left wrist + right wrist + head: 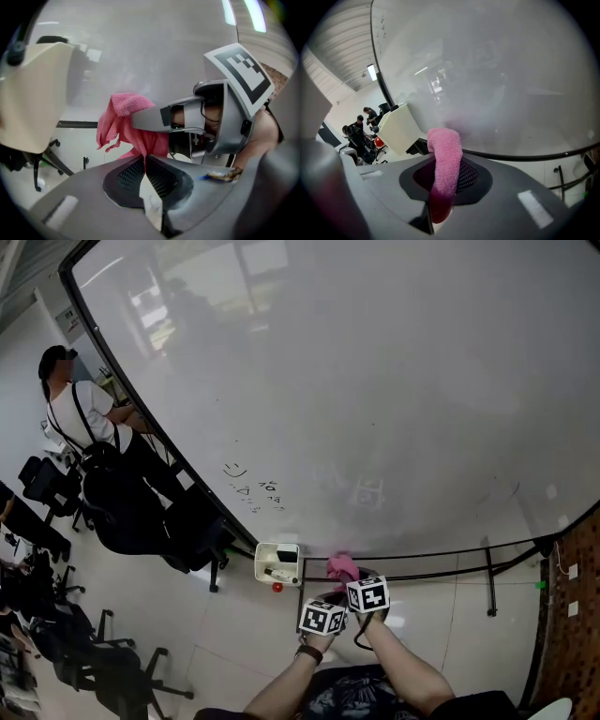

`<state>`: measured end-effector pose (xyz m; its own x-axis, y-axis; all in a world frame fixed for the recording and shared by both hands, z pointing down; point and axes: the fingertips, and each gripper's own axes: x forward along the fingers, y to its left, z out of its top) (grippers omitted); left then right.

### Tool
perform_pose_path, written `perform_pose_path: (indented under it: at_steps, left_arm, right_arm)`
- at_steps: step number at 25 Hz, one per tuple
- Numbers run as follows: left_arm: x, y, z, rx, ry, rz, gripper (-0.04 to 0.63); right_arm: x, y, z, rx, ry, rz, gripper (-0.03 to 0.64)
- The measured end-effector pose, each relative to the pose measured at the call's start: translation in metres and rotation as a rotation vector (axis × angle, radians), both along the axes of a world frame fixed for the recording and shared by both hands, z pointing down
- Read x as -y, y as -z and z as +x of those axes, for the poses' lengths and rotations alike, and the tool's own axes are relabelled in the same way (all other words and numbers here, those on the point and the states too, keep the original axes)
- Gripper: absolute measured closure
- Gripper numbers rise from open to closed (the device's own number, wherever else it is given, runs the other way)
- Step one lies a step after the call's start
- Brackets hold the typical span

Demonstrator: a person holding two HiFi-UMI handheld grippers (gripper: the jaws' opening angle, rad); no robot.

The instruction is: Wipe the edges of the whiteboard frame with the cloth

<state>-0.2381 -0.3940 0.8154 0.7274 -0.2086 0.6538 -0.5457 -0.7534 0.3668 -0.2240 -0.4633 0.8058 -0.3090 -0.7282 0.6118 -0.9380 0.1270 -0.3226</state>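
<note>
A pink cloth (342, 567) hangs just below the whiteboard's black bottom frame edge (422, 552), near its lower left corner. My left gripper (332, 594) and right gripper (355, 577) sit close together, and both grip the cloth. In the left gripper view, the jaws of my left gripper (144, 161) pinch a thin fold of the cloth (123, 119), and one finger (154, 117) of the right gripper crosses over it. In the right gripper view, a rolled end of the cloth (445, 145) sticks out from my right gripper (443, 183) toward the frame edge (525, 157).
A cream box (277, 563) hangs at the board's lower corner, with a red ball beneath it. A person (84, 423) stands at the left among black office chairs (112, 662). The stand's black bars (489, 579) run under the board. A brick wall (572, 615) closes the right side.
</note>
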Motion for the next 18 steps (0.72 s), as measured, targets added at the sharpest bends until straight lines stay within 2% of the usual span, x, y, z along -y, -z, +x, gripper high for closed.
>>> perform_pose_path:
  at_steps: [3,8,18]
  left_arm:
    - [-0.019,-0.006,0.029,0.029,-0.121,0.010,0.578]
    - [-0.046,-0.006,0.076,0.046,-0.245,0.011,0.578]
    - [-0.101,-0.012,0.184,0.068,-0.309,-0.029,0.578]
  right_arm:
    - [-0.019,-0.006,0.037,0.022,-0.104,-0.012,0.561]
    - [-0.049,-0.008,0.091,0.038,-0.223,-0.014,0.561]
    - [-0.107,-0.012,0.203,0.072,-0.323,-0.005,0.561]
